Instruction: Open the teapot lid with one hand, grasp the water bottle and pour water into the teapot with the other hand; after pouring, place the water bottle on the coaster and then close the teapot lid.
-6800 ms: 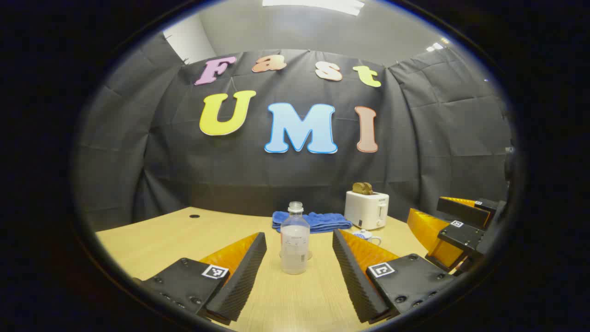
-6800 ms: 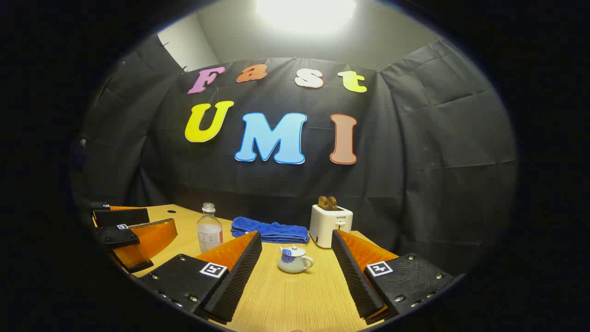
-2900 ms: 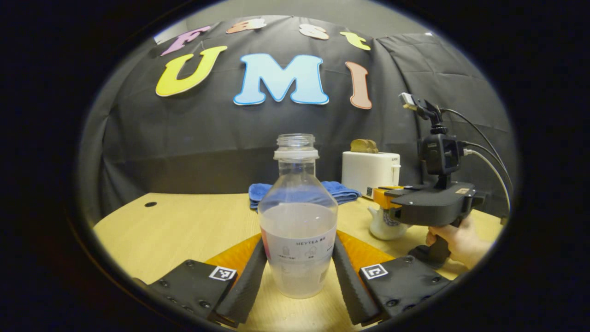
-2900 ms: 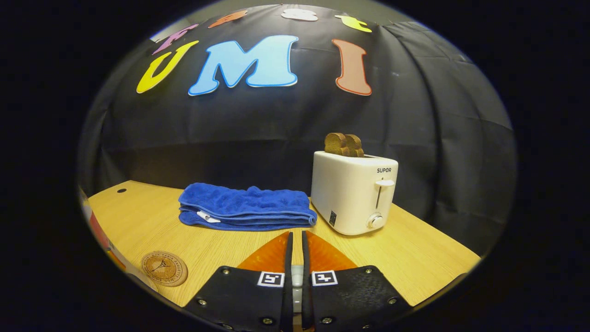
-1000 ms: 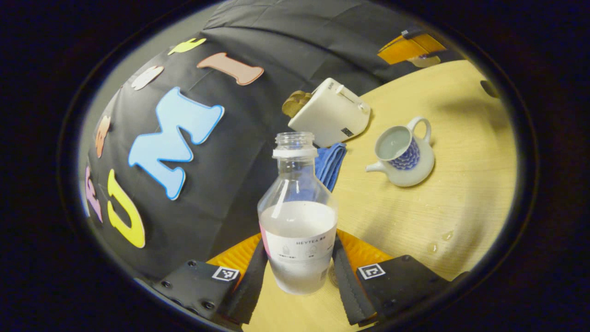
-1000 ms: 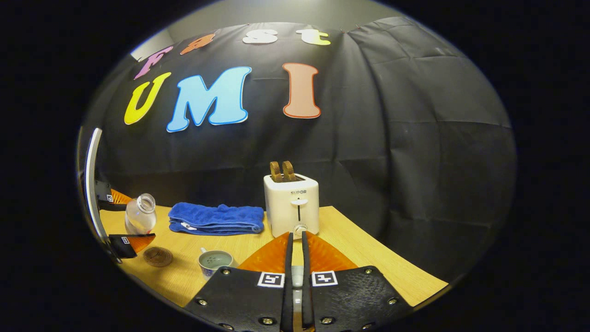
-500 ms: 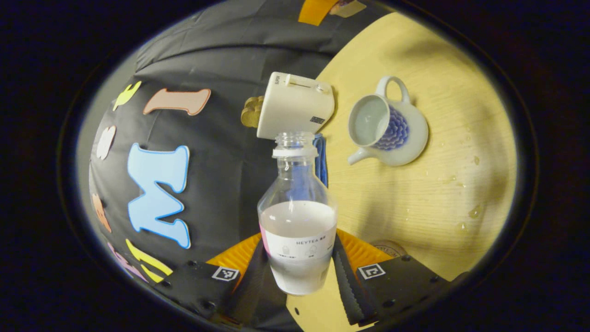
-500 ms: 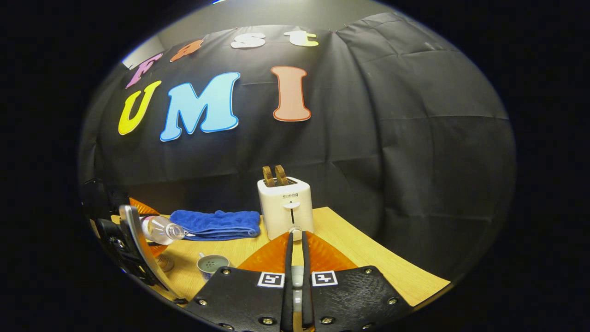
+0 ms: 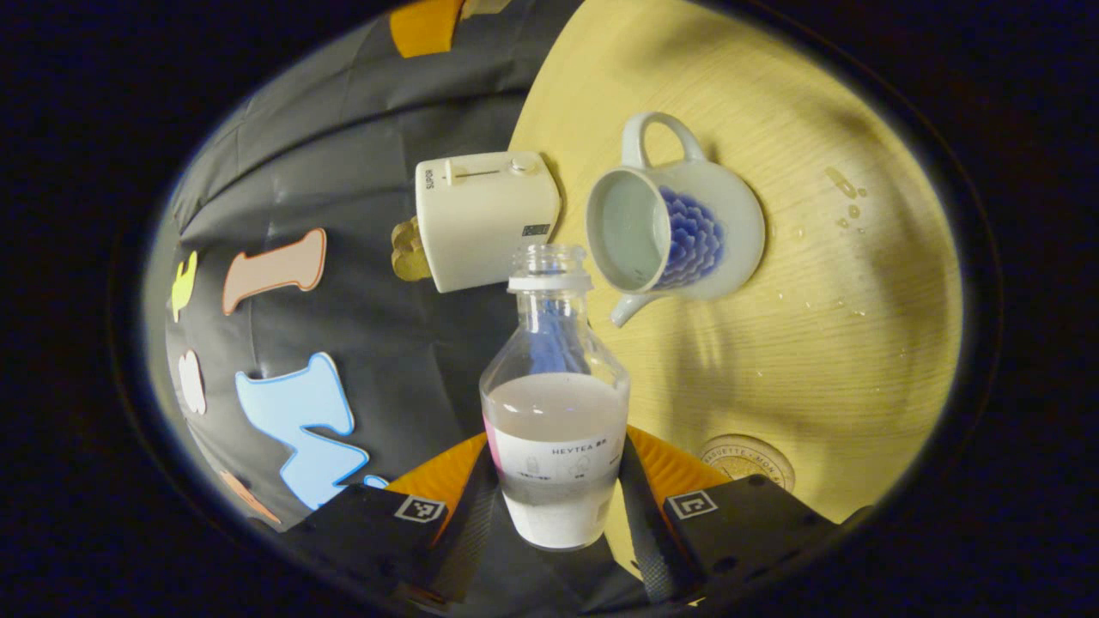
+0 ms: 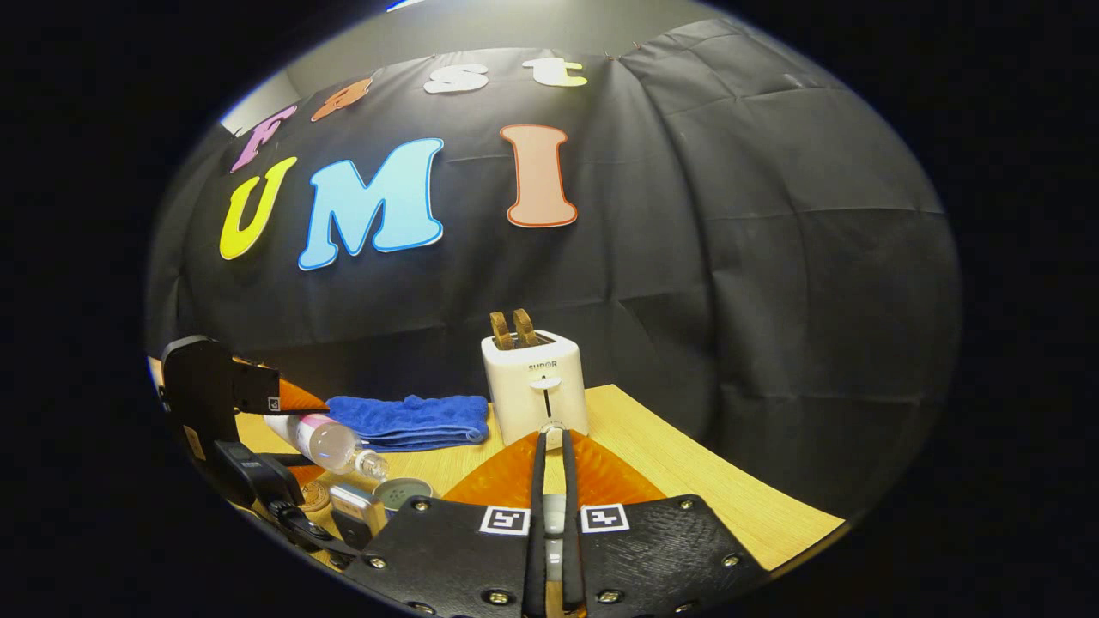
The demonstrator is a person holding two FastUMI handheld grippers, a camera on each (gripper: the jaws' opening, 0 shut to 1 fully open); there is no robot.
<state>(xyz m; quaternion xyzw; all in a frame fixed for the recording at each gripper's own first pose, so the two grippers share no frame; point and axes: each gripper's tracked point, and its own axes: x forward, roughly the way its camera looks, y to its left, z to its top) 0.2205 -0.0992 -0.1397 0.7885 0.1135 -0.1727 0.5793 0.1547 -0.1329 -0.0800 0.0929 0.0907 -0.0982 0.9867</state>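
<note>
A: What is seen in the left gripper view?

B: The bottle [image 9: 554, 429] is gripped between both fingers of the left gripper [image 9: 554, 524], which press on its labelled lower half. It is uncapped and partly filled. The whole view is rolled over, so the table [image 9: 859, 343] stands on the right and the wall on the left. The toaster [image 9: 485, 215] is seen beyond the bottle's mouth. Right of it, the teapot [image 9: 687, 232] is seen with its lid off, its open mouth just past the bottle's neck. The coaster [image 9: 747, 455] lies near, right of the bottle. Drops of water [image 9: 846, 184] are scattered on the wood at far right.

A: And in the right gripper view?

B: At far left the left gripper [image 10: 223, 412] is seen with the bottle [image 10: 330, 442] tipped, neck down towards the teapot [image 10: 403, 491]. The coaster [image 10: 313, 495] lies just left of the pot. A towel [image 10: 408, 421] is folded behind, the toaster [image 10: 532, 382] to its right. The right gripper [image 10: 550, 463] is closed to a narrow slit; a small pale piece is glimpsed between its fingers, but what it is cannot be told.
</note>
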